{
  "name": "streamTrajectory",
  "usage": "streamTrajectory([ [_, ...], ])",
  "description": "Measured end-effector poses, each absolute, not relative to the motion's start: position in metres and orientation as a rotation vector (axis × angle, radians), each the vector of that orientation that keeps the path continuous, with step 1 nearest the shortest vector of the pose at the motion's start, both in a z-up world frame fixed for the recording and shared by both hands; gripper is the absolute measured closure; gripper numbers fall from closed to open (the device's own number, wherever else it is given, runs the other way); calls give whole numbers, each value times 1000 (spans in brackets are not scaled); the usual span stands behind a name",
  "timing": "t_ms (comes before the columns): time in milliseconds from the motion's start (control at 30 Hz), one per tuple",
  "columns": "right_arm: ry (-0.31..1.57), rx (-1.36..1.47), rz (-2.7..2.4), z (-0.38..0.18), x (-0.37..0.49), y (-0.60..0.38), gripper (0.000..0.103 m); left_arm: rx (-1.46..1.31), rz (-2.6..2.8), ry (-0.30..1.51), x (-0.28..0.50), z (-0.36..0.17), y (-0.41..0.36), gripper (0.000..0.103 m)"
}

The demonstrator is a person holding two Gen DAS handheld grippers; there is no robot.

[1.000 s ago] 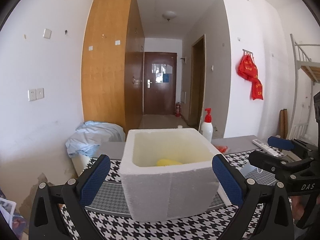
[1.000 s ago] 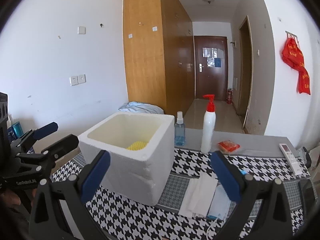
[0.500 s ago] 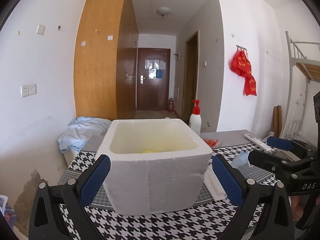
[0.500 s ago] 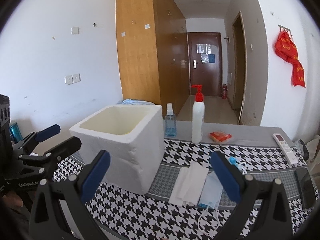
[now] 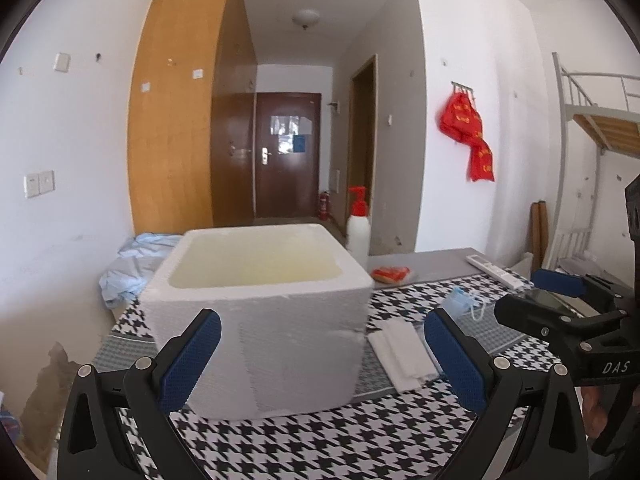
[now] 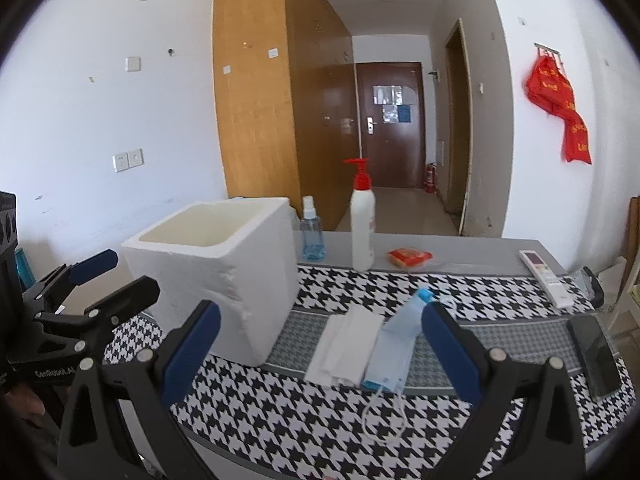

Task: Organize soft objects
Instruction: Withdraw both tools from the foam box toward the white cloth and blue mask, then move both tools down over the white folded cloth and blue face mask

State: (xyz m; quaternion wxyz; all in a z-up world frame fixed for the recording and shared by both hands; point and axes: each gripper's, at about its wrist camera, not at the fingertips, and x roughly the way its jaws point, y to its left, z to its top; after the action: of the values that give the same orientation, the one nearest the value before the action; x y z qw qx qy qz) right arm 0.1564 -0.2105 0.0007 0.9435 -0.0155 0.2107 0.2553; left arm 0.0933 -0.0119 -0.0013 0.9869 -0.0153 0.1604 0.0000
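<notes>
A white foam box [image 5: 260,320] stands on the houndstooth cloth [image 5: 360,440]; it also shows in the right wrist view [image 6: 224,276]. Its inside is hidden from both views. A white folded cloth [image 6: 346,344] and a blue face mask [image 6: 394,348] lie to the right of the box; both show in the left wrist view, the cloth [image 5: 402,354] and the mask [image 5: 464,302]. My left gripper [image 5: 320,360] is open and empty in front of the box. My right gripper [image 6: 320,352] is open and empty above the cloth and mask.
A white pump bottle [image 6: 362,224], a blue spray bottle [image 6: 312,230] and a red packet [image 6: 410,258] stand at the table's back. A remote [image 6: 546,278] and a phone [image 6: 594,354] lie at the right. A bunk bed frame [image 5: 592,140] stands far right.
Both grippers have dropped lower and drawn back from the box, so the yellow object inside it is no longer visible. Both stay open.
</notes>
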Motion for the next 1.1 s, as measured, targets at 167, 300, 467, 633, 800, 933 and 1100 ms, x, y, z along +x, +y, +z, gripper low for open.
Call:
streamTrajectory([
  [167,445,-20,490,-4,156,-223,1,-20,-31,342,99,-3,-24,1],
  [300,455,-9,469,-7,155,-234,1,-9,-55,353,103,-7,-35,1],
  [467,466,0,444,-12,155,-247,1,-2,-89,368,106,-11,-47,1],
  [633,475,3,421,-15,155,-256,1,-6,-112,386,110,-15,-56,1],
  [800,484,2,404,-17,154,-263,1,-2,-132,400,113,-17,-62,1],
  [933,495,5,392,-20,156,-268,1,-5,-147,418,117,-20,-67,1],
  [1100,505,8,383,-23,157,-273,1,-6,-161,436,121,-23,-73,1],
])
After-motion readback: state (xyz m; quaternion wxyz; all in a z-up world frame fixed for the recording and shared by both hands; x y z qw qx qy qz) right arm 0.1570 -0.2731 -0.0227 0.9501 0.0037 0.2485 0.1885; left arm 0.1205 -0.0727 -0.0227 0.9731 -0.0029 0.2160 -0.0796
